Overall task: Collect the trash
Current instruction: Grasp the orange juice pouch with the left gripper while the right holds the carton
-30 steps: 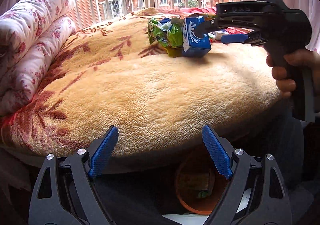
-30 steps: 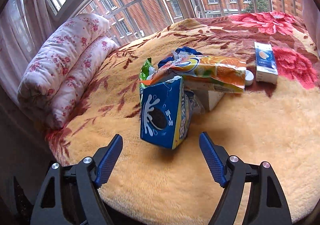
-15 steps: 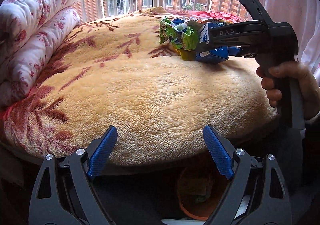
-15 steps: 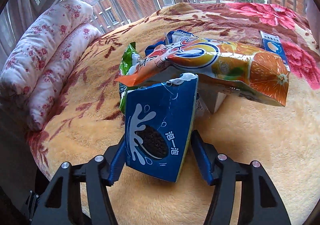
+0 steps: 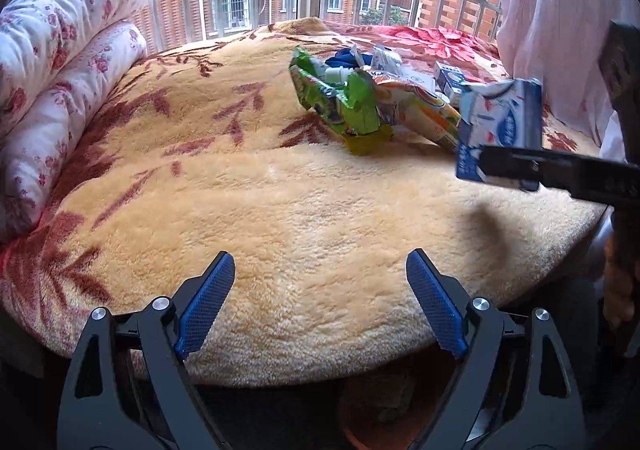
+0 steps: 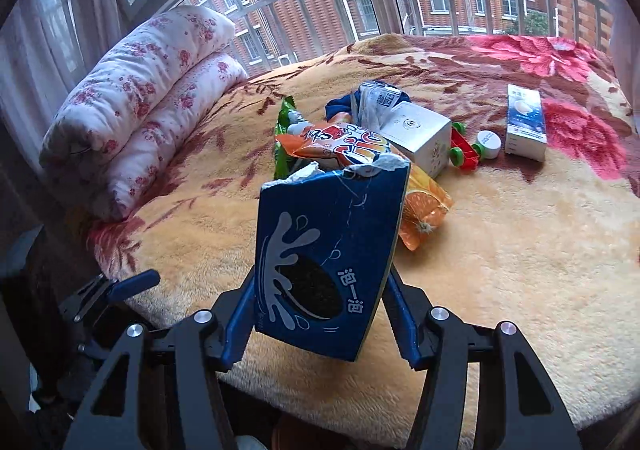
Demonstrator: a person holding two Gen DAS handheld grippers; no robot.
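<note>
On your far left the rolled floral quilt (image 6: 136, 105) lies along the window side of the plush blanket (image 5: 280, 209). Your left gripper (image 5: 320, 302) hangs over the blanket's near edge with its blue pads spread wide and nothing between them. Further right sits the litter pile: a green wrapper (image 5: 340, 101), an orange snack bag (image 6: 360, 153) on top of it, and a white box (image 6: 420, 137) just behind. Your right gripper (image 6: 320, 318) is clamped on the torn blue cookie box (image 6: 324, 262), its pads pressing both sides (the box is raised clear of the blanket, near the pile). Rightmost, well apart, a small blue-and-white carton (image 6: 524, 125) lies flat beside a white cap (image 6: 489, 143).
</note>
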